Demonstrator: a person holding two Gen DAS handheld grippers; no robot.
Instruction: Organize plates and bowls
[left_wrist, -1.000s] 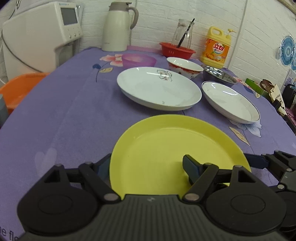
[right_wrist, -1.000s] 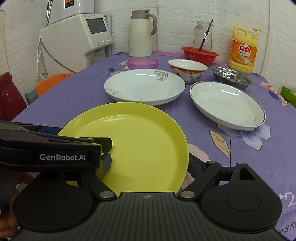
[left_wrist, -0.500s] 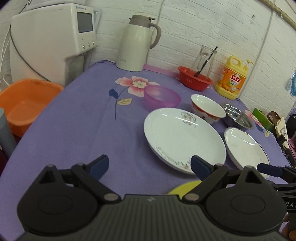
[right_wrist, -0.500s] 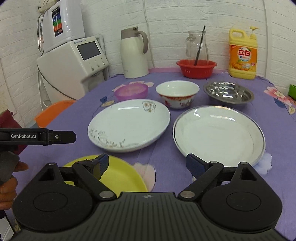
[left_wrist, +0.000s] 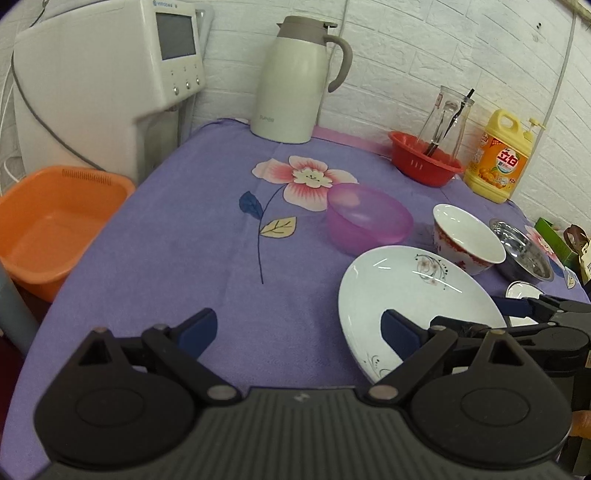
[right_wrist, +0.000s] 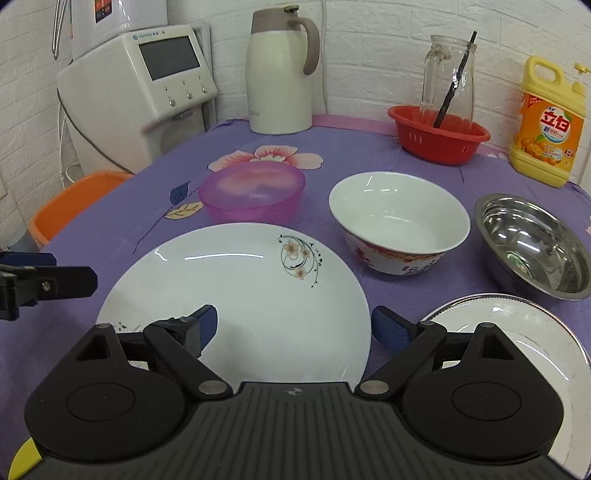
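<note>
A white floral plate (right_wrist: 243, 295) lies on the purple tablecloth just ahead of my right gripper (right_wrist: 293, 326), which is open and empty over its near edge. The plate also shows in the left wrist view (left_wrist: 410, 295). My left gripper (left_wrist: 297, 328) is open and empty, its right finger over that plate's left side. Behind it stand a purple plastic bowl (right_wrist: 253, 192), a white and red ceramic bowl (right_wrist: 399, 218) and a steel bowl (right_wrist: 535, 243). A second white plate (right_wrist: 517, 332) lies at the right. A sliver of the yellow plate (right_wrist: 22, 461) shows at the bottom left.
At the back stand a cream thermos jug (right_wrist: 280, 70), a red basket (right_wrist: 439, 133) holding a glass jar, and a yellow detergent bottle (right_wrist: 546, 122). A white appliance (right_wrist: 147, 96) and an orange basin (left_wrist: 51, 225) sit off the table's left side.
Both grippers have let go of the yellow plate, opened, risen and moved forward toward the white floral plate. The yellow plate has dropped almost out of view.
</note>
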